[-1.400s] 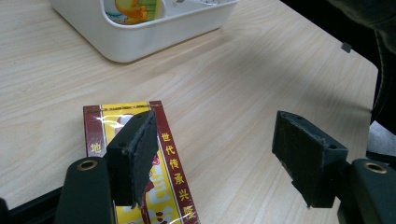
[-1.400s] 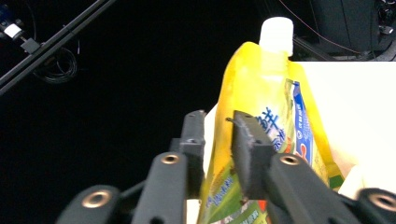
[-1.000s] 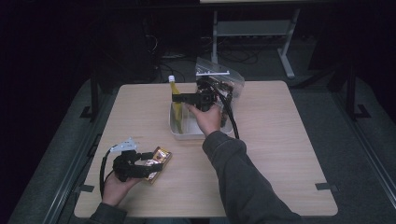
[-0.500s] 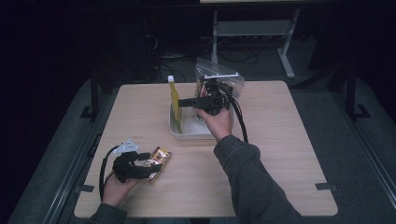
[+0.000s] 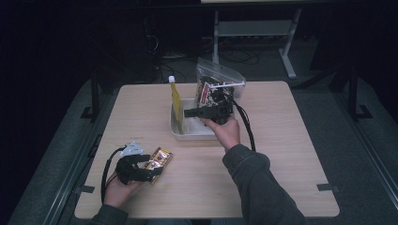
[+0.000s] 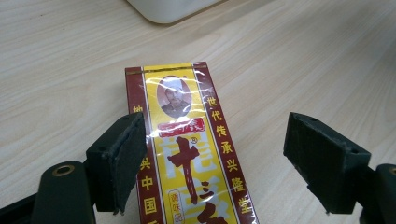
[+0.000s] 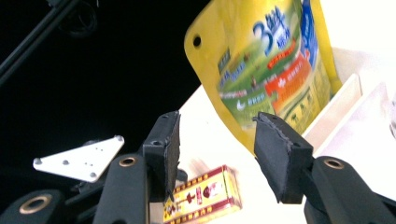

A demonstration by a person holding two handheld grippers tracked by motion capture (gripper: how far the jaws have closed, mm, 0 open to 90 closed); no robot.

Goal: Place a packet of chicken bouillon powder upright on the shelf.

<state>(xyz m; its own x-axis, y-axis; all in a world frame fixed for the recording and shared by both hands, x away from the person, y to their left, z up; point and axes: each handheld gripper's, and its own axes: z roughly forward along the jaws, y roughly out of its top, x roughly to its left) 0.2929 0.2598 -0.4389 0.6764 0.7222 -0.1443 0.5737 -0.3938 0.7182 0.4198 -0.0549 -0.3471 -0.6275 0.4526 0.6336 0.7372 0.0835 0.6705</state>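
While the left gripper (image 5: 152, 172) is resting at the lower left of the high view, its jaws are standing wide after just opening, straddling the near end of the red-and-yellow carton (image 6: 189, 149) without pressing it. That carton is lying flat on the wooden table (image 5: 291, 154), its far end pointing toward the white tray (image 5: 195, 133) at frame centre. Above the tray, the right gripper (image 7: 215, 154) is hovering partly open and empty, having also just widened, facing the upright yellow pouch (image 7: 266, 65).
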